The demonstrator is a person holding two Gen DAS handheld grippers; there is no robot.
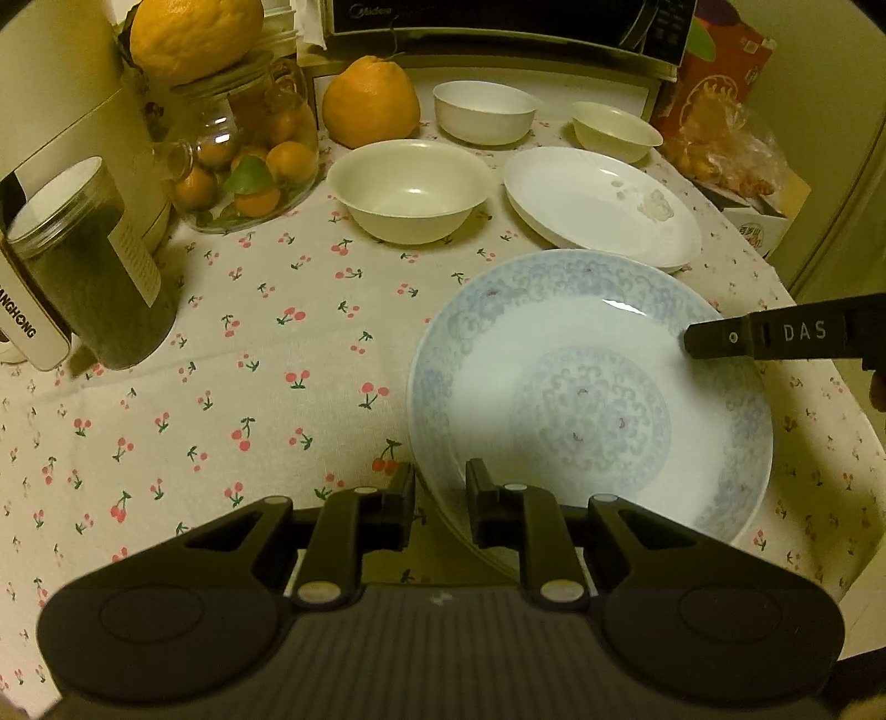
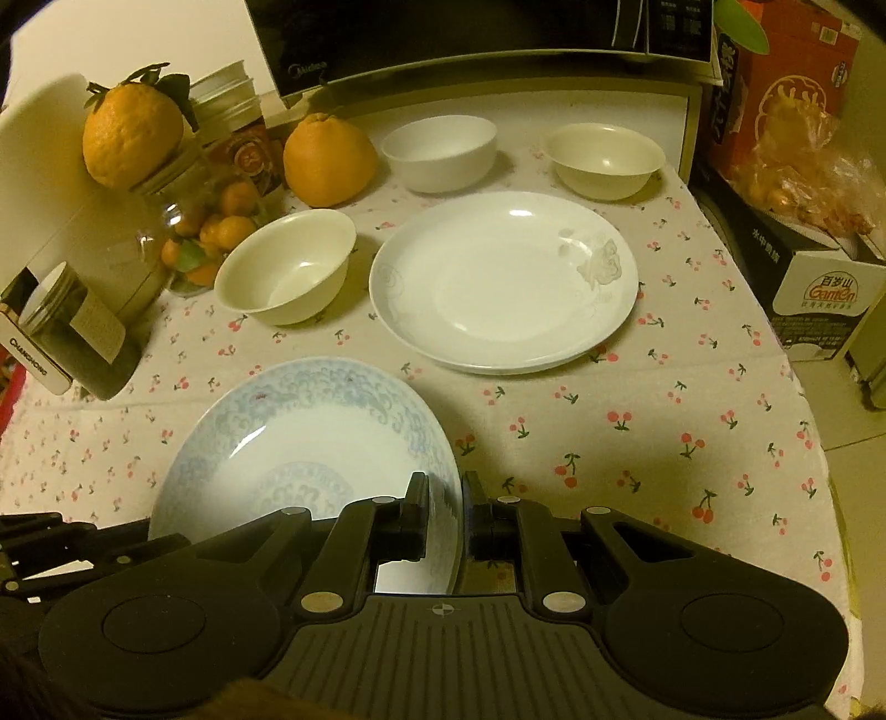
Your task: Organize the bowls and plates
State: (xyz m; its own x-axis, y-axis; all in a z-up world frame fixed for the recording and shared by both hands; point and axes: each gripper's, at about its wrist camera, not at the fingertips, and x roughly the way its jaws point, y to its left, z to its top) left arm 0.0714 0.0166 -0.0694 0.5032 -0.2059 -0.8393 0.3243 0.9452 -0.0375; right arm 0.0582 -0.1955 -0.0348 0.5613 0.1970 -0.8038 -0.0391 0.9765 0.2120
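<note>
Both the left gripper (image 1: 440, 507) and right gripper (image 2: 446, 512) pinch the blue-patterned plate's (image 1: 587, 387) opposite rims. Uneven lifting could slip it onto the white plate (image 2: 504, 282)

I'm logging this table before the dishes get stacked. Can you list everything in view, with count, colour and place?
blue plate: 1, pale blue pattern, near edge, rim in both grippers
white plate: 1, white with grey flower, mid-table
bowls: 3, one cream left of the white plate, one white and one cream at the back
big citrus: 2, orange, one on the table, one on the glass jar
glass jar: 1, clear, small oranges inside, left
dark jar: 1, dark contents, left edge
microwave: 1, black, back
boxes: 2, one red, one white, right
tablecloth: 1, cherry print
left gripper: black, on the plate's left rim
right gripper: black, on its right rim
</note>
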